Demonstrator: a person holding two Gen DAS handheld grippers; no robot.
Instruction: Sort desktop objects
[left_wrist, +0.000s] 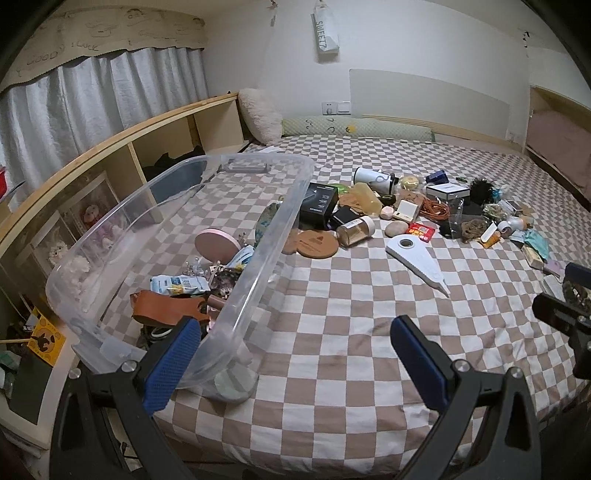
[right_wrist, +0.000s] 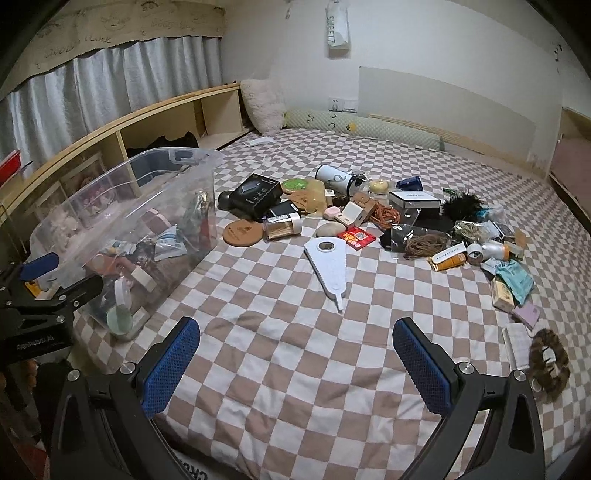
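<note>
Left claw (left_wrist: 295, 354): we hold it spread wide and empty, low over the bed's (left_wrist: 332, 332) near edge, beside the clear bin (left_wrist: 258, 258).
Right claw (right_wrist: 295, 354): likewise spread, holding nothing.
Task things: clutter heap (right_wrist: 369, 214) mid-bed; some pieces already lie in the bin.
Step, our guess: take the white wedge tool (right_wrist: 330, 266), nearest and lying alone.
Grip: across its narrow width, pads flat.
Room: bare checkered cover between claws and heap.
Edges: bin wall left; brown scrunchie (right_wrist: 548, 363) sits near the bed's right edge.
</note>
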